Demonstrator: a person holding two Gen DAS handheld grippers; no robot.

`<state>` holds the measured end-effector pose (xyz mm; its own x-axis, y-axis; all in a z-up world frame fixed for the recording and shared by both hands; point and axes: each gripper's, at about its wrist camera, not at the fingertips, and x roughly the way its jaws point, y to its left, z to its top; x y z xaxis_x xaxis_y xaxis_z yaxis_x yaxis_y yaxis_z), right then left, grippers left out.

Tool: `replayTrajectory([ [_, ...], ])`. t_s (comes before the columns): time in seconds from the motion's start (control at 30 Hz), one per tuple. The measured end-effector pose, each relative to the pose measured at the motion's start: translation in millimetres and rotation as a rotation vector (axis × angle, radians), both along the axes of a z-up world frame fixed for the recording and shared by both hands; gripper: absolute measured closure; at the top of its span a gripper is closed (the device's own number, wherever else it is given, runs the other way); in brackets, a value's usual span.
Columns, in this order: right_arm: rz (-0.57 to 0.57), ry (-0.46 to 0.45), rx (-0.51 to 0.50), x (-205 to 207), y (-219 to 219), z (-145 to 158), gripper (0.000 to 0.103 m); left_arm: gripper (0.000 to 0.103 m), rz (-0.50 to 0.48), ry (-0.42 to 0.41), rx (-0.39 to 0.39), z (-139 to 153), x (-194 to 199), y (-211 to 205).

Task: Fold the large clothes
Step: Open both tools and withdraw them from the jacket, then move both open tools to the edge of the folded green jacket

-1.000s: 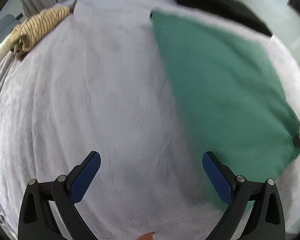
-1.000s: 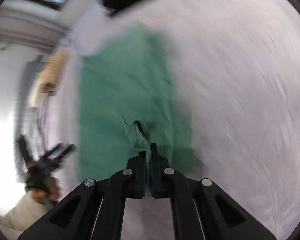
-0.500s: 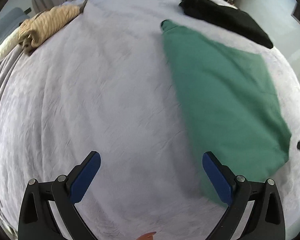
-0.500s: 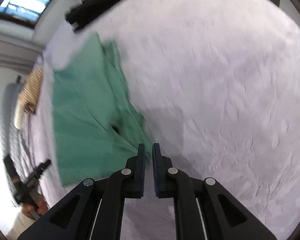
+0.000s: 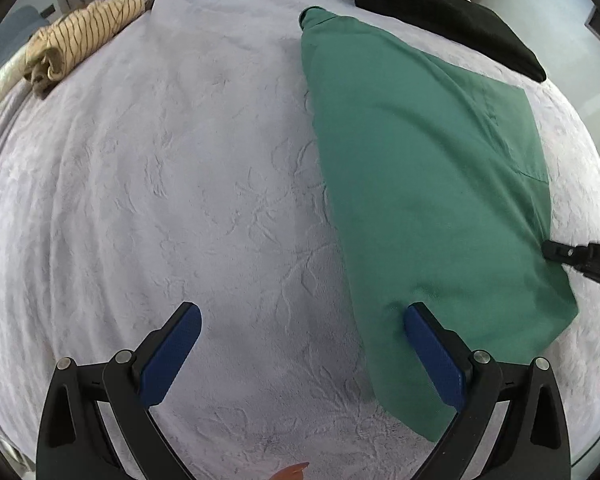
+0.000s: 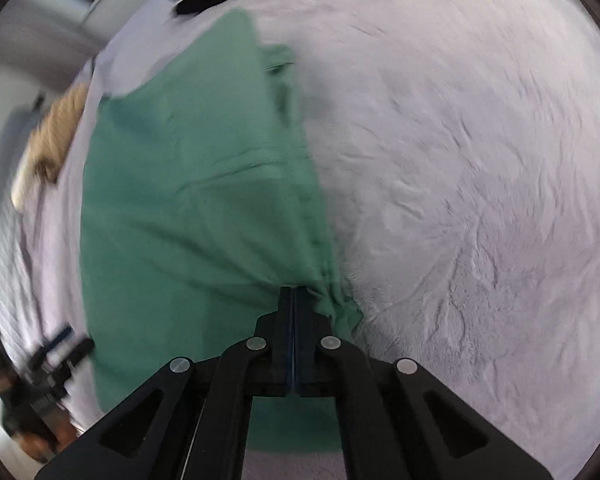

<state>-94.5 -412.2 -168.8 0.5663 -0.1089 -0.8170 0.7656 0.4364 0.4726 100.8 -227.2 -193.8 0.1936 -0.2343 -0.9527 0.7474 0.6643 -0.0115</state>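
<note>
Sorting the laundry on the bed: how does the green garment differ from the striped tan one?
The green garment is plain and spread flat; the striped tan garment is dark-lined and bunched up. The right gripper pinches the green one's edge; the tan one lies untouched. Both rest on the pale bedspread.

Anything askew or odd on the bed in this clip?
Nothing damaged. The green garment lies skewed across the bedspread, bunched where the right gripper pinches its edge. The left gripper hangs open beside it.
</note>
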Motion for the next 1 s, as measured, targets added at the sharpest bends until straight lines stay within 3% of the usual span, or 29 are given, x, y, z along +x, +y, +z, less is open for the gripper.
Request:
replayTrajectory([
  [0.17, -0.017, 0.039, -0.028, -21.1, 7.2, 16.8, 0.103, 0.001, 0.000, -0.008, 0.037, -0.4, 0.1, -5.6],
  [0.23, -0.033, 0.054, -0.027, -31.9, 9.4, 21.2, 0.097, 0.001, 0.003, 0.001, 0.045, -1.6, 3.3, -7.1],
  [0.43, -0.072, 0.045, 0.026, -62.9, 19.0, 23.7, 0.097, 0.001, -0.001, 0.003, 0.057, -1.1, 4.2, -8.5],
  [0.7, -0.059, 0.050, 0.058, -59.9, 24.4, 15.8, 0.095, 0.001, -0.003, 0.010, 0.067, -1.6, 4.1, -7.4],
  [0.77, -0.062, 0.050, 0.057, -58.7, 23.6, 16.7, 0.086, 0.001, -0.003, 0.013, 0.069, -1.5, 4.3, -7.0],
  [0.87, -0.067, 0.053, 0.037, -59.0, 23.4, 20.7, 0.047, 0.001, -0.001, 0.017, 0.071, -2.0, 5.1, -6.4],
  [1.0, -0.065, 0.045, 0.034, -60.9, 21.2, 23.5, 0.043, 0.001, -0.005, 0.023, 0.073, -2.5, 5.1, -5.8],
])
